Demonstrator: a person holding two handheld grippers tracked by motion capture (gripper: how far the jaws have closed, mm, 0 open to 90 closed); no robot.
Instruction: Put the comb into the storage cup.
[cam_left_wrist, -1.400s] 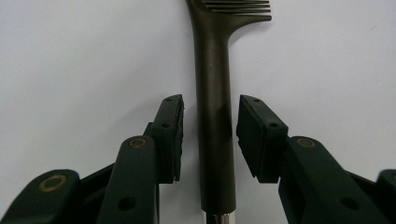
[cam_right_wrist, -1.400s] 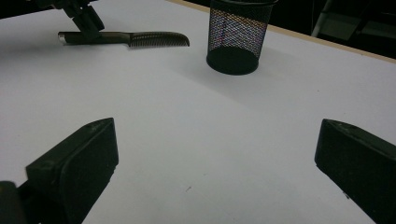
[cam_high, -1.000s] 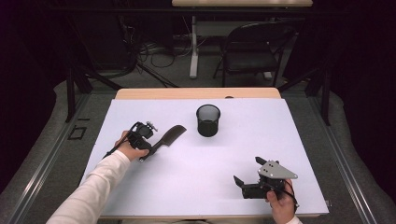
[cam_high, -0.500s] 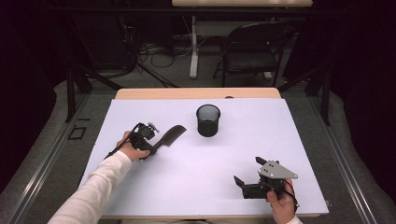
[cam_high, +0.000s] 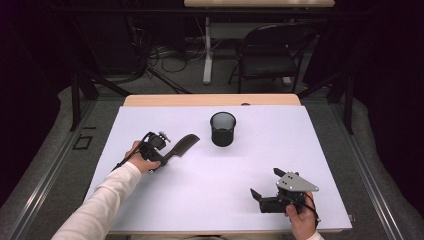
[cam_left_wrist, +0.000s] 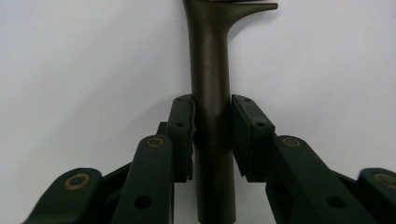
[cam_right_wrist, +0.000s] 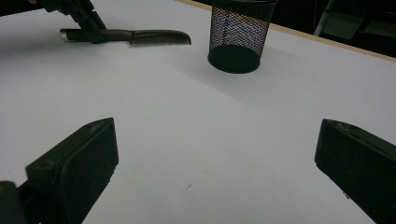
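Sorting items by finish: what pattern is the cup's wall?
Black wire mesh on the cup, clearest in the right gripper view.

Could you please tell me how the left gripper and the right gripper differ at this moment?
The left gripper has its jaws, which have just been closing, narrowed around the handle of the dark comb; the right gripper has jaws spread wide with nothing between them. The left sits near the table's left side by the mesh cup; the right rests near the front right edge. Both have black jaws and are hand-held.

Black mesh cup (cam_high: 222, 129), dark comb (cam_high: 182, 145), white table (cam_high: 210, 180)
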